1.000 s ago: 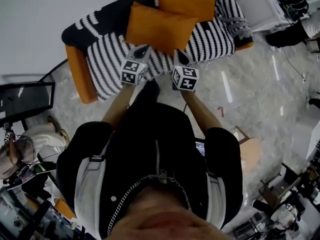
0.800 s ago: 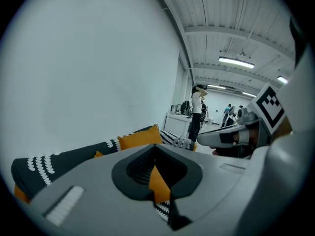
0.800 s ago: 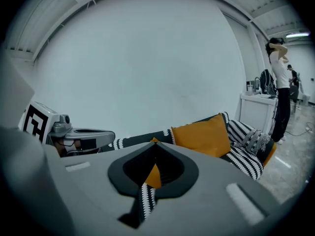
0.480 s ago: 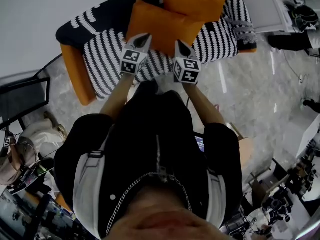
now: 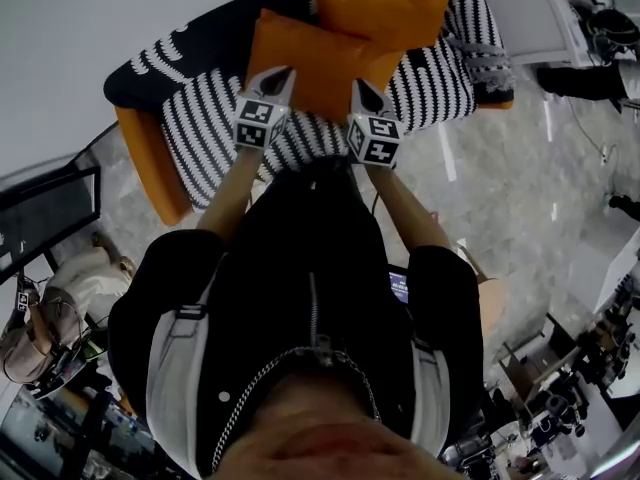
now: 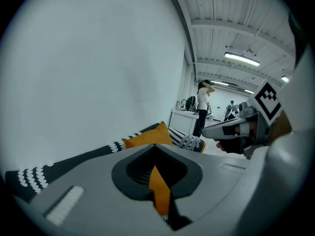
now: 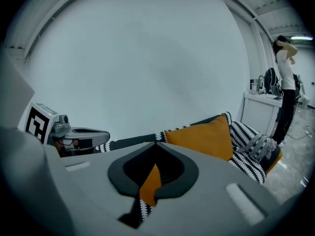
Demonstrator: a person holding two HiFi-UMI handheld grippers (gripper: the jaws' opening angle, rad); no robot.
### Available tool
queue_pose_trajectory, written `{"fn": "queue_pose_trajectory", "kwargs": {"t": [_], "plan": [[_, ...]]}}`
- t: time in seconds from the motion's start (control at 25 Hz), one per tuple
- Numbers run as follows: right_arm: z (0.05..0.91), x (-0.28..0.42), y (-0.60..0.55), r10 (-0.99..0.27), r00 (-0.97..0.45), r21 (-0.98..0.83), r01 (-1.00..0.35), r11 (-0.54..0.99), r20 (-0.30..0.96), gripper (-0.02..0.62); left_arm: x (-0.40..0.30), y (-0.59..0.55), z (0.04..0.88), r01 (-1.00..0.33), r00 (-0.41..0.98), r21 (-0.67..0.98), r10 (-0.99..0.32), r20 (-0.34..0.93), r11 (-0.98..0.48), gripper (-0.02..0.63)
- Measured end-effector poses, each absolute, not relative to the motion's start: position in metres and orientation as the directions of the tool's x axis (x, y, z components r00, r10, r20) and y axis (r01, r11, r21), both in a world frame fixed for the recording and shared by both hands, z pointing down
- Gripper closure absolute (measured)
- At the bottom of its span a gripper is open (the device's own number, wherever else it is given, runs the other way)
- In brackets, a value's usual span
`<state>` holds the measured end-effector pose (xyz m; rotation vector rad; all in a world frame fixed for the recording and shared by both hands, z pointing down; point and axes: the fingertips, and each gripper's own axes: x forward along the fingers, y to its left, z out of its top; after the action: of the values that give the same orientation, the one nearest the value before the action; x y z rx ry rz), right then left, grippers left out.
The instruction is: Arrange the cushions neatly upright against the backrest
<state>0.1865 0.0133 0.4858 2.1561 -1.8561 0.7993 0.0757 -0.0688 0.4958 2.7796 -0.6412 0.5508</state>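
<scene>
Head view: the camera is on the person's head and faces steeply down over a black jacket. The striped sofa (image 5: 200, 118) sits at frame top, mid-distance, with floor at right. The left gripper (image 5: 283, 73) and right gripper (image 5: 358, 86) point up-frame at the near orange cushion (image 5: 310, 48), with the far orange cushion (image 5: 385, 8) behind it.

Left gripper view: low, right behind its own jaws, looking along them across the sofa to the white wall (image 6: 88, 58). It is very close to the near cushion, which shows only through the jaw gap.

Right gripper view: same setup.

Each gripper view catches the other gripper at its edge. All three views share the sofa and the far cushion. Both gripper views share the standing person (image 6: 203, 107).
</scene>
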Motion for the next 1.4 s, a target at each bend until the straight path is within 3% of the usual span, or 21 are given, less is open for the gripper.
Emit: {"fn": "queue_pose_trajectory", "kwargs": {"t": [1.16,1.4], "plan": [[0.571,0.265,-0.116,-0.787,0.032,-0.277,-0.926,-0.255,0.617,0.592,0.129,-0.221,0.571,-0.486,0.770,0.108,-0.366,0.523,-0.867,0.595],[0.594,0.281,-0.127,-0.762,0.050,-0.282,-0.912,-0.299,0.646,0.592,0.119,-0.269,0.598,-0.553,0.695,-0.034,-0.483,0.533,-0.833,0.595]]}}
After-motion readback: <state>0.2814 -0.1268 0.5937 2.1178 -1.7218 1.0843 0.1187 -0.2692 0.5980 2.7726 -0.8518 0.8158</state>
